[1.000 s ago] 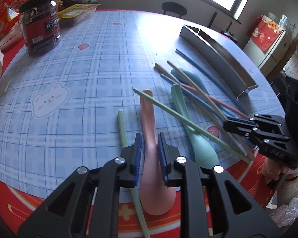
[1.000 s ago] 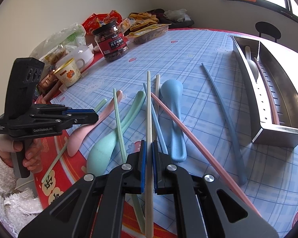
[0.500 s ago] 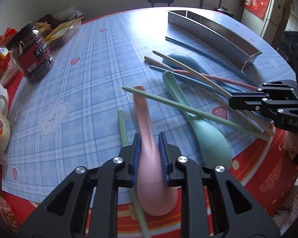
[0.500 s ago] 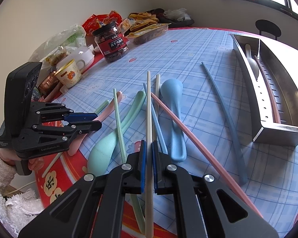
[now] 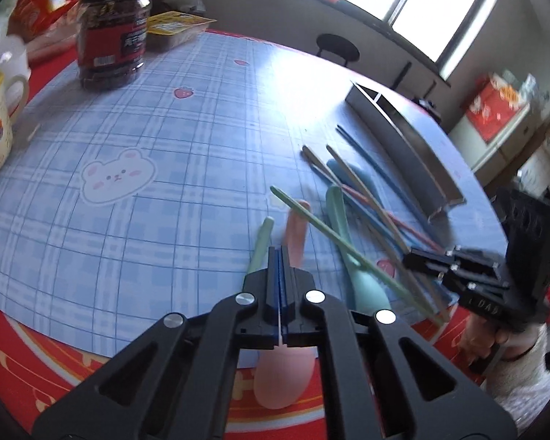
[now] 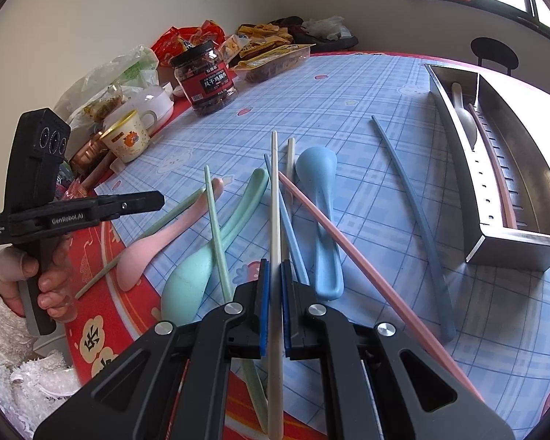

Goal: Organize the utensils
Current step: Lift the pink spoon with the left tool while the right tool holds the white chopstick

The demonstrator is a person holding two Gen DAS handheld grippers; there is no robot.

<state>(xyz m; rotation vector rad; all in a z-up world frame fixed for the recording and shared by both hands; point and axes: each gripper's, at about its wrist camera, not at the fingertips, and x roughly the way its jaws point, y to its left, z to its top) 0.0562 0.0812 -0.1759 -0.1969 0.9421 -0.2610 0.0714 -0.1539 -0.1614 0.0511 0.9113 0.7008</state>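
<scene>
Left gripper (image 5: 280, 256) has snapped together, empty, beside the pale pink plastic spoon (image 5: 295, 234).
Right gripper (image 6: 275, 275) clamps a cream chopstick (image 6: 274, 198); far right, steel trough (image 6: 509, 245) holds white spoon (image 6: 464, 113), pink chopstick (image 6: 495, 168).

a round table (image 6: 366, 84) carries a blue checked cloth. at its centre lie pink (image 6: 154, 245), green (image 6: 198, 275) and blue (image 6: 319, 198) spoons among loose chopsticks. a steel tray (image 6: 509, 249) sits toward three o'clock. a dark-lidded jar (image 6: 207, 77), a cup (image 6: 126, 141) and snack packets (image 6: 271, 57) crowd around eleven o'clock.
</scene>
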